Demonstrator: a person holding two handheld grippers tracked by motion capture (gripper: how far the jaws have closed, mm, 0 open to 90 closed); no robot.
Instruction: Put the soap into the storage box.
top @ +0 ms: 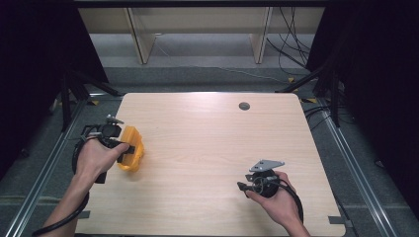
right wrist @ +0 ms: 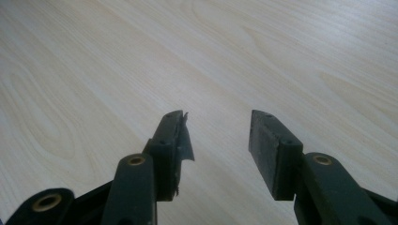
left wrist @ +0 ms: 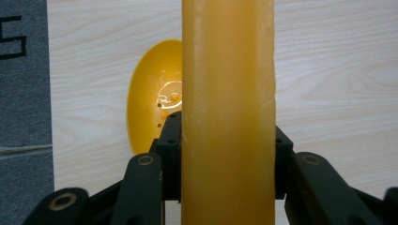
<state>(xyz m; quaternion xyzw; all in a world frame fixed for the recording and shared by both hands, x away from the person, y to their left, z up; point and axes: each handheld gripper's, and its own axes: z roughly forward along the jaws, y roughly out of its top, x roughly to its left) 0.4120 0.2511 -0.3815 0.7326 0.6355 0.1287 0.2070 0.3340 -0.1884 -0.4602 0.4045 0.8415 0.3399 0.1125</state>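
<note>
Yellow object (top: 132, 148): orange-yellow plastic piece, at the left side of the table near its left edge, held at the left gripper. High view shows a blocky, roughly rectangular body. Left gripper view shows a tall translucent amber slab (left wrist: 228, 112) running bottom to top between the jaws, with a rounded, glossy yellow dish-like part (left wrist: 152, 112) behind it on the left; cannot tell whether the two are one piece.
Left hand (top: 94, 159): comes in from the bottom left, wrapped around the left gripper body; forearm angled up from the lower edge.
Left gripper (left wrist: 228, 154): jaws closed against both flat faces of the amber slab, one pad on each side, touching it. In the high view the gripper (top: 123, 148) points rightward towards the table centre, a black cable looping down along the forearm.
Right hand (top: 276, 197): comes in from the bottom right, low on the right half of the table, cupping the right gripper from below.
Right gripper (right wrist: 216, 140): jaws apart, with a clear gap and bare wood between them; nothing held. The left pad has a torn, ragged edge. In the high view the gripper (top: 243, 187) points left, with the grey three-cornered plate on top.
Table (top: 207, 148): pale wood grain, rounded corners.
Grommet (top: 244, 105): small dark round disc near the far edge, right of centre.
Floor, far: grey, cables (top: 291, 49) trailing at upper right, pale wooden frame legs (top: 141, 39) beyond the table.
</note>
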